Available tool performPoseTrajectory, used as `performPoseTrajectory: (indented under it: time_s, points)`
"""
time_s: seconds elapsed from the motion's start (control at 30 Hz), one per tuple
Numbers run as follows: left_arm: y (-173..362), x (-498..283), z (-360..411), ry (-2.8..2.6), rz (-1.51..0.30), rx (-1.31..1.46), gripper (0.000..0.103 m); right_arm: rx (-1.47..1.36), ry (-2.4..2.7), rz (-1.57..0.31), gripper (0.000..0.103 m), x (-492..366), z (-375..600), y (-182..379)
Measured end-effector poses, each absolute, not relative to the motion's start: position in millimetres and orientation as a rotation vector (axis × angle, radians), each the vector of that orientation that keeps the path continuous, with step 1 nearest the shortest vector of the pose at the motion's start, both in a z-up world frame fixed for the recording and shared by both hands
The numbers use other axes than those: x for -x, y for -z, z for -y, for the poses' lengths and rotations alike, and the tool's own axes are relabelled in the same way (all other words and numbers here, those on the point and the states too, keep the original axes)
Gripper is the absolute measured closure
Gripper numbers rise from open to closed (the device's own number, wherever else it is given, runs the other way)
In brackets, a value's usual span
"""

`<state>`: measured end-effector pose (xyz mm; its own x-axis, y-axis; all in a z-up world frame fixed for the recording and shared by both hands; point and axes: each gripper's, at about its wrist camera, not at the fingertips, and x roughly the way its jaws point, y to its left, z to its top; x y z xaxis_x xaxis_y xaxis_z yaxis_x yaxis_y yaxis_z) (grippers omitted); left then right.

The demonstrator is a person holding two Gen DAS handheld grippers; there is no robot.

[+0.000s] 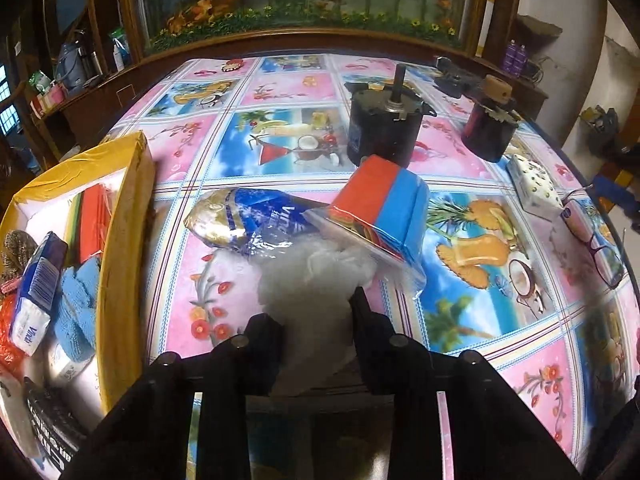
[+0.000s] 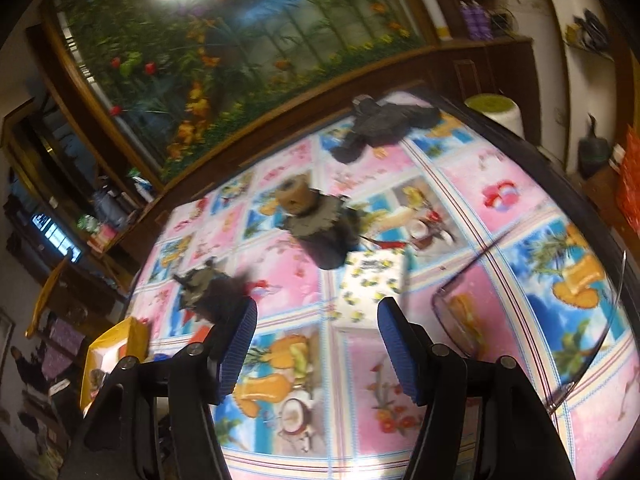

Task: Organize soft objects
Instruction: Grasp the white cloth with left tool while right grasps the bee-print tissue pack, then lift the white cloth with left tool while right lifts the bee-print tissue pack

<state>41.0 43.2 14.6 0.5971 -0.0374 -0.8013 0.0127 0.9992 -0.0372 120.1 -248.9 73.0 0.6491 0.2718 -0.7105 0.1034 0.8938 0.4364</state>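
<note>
My left gripper [image 1: 316, 312] is shut on a white fluffy tuft [image 1: 316, 280] that lies on the table. Just beyond it lie a red-and-blue sponge pack in clear wrap [image 1: 384, 208] and a blue tissue packet [image 1: 248, 216]. A yellow box [image 1: 124, 240] at the left holds several soft items, among them a tissue pack [image 1: 36, 292] and a blue knit cloth [image 1: 78, 312]. My right gripper [image 2: 316, 320] is open above the table, with a white patterned tissue pack [image 2: 370, 284] just beyond its fingertips. The yellow box also shows in the right wrist view [image 2: 116, 348].
Two black motors [image 1: 384, 128] [image 1: 488, 128] stand at the back of the floral tablecloth [image 1: 200, 144]. Purple glasses [image 1: 592, 240] lie at the right edge, next to the patterned tissue pack [image 1: 532, 184]. A dark object [image 2: 380, 124] lies at the far edge. A wooden cabinet stands behind.
</note>
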Motion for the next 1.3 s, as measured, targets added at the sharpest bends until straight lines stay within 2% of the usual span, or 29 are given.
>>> performPoseTrajectory:
  time_s: [0.1, 0.6, 0.63, 0.67, 0.93, 1.3]
  points:
    - [-16.9, -39.3, -45.7, 0.066, -0.919, 0.047, 0.076, -0.490, -0.062, -0.911, 0.036, -129.3, 252.5, -58.9]
    - [-25.7, -24.9, -34.5, 0.153, -0.869, 0.017, 0.076, -0.236, 0.095, -1.063, 0.037, -180.5, 219.0, -19.7]
    - [-25.8, -24.6, -34.2, 0.153, -0.867, 0.015, 0.076, -0.201, 0.110, -1.053, 0.045, -179.2, 216.5, -20.6]
    - [-26.2, -24.0, -34.1, 0.153, -0.865, 0.014, 0.076, -0.180, 0.118, -1.056, 0.046, -178.2, 215.4, -21.4]
    - [-31.2, -22.3, -37.4, 0.142, -0.833, 0.023, 0.076, -0.280, 0.015, -0.969, 0.047, -145.6, 214.5, -49.3]
    - [-37.4, -19.9, -37.5, 0.144, -0.796, 0.025, 0.076, -0.213, -0.194, -0.925, 0.047, -118.8, 150.9, -64.9]
